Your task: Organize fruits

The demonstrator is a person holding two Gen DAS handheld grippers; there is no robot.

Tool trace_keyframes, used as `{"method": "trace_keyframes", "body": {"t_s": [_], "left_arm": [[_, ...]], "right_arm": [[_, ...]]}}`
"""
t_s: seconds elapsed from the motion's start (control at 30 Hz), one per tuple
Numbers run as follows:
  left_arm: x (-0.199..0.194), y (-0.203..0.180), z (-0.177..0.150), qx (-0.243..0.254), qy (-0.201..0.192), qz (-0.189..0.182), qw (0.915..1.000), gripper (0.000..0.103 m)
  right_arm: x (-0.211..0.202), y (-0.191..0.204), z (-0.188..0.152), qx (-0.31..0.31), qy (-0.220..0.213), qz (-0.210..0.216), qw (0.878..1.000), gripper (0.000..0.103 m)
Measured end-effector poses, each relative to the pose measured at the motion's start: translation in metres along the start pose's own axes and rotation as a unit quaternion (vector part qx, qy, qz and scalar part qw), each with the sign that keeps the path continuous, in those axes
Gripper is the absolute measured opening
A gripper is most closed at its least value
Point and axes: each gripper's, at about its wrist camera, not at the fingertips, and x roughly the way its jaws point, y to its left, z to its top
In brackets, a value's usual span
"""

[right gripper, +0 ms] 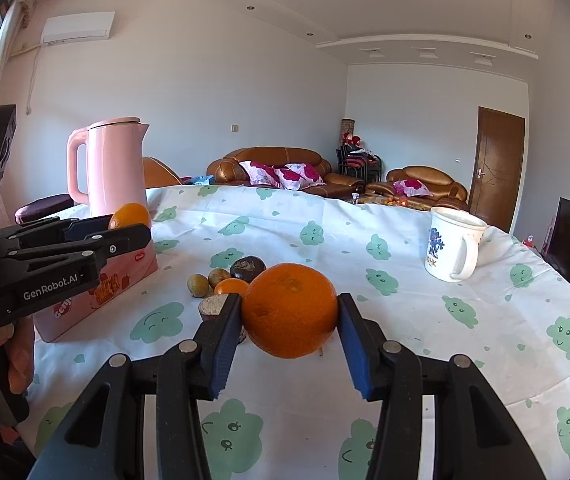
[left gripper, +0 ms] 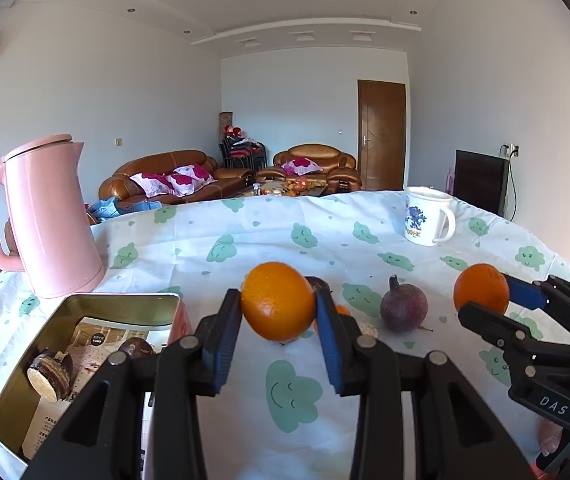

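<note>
My left tool grips an orange between its blue pads, held above the counter and just right of an open tin box. My right tool clamps a second orange further right. On the cloth between them lies a purple fruit, with a cluster of small fruits nearby. A pink kettle stands far left, a white mug far right.

"GenRobot.AI" on left tool, "DAS" on right tool
</note>
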Motion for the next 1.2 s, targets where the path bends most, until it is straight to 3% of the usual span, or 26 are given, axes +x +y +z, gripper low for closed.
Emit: {"method": "trace_keyframes", "body": {"t_s": [0.5,1.2], "left_arm": [[-0.007,0.004,0.0,0.002,-0.012,0.015,0.9998,0.039],[-0.023,0.04,-0.003,-0.018,-0.009,0.061,0.9979,0.039]], "right_arm": [[-0.001,0.006,0.003,-0.019,-0.008,-0.006,1.0,0.049],[0.014,0.047,0.039,-0.055,-0.017,0.052,0.997,0.049]]}}
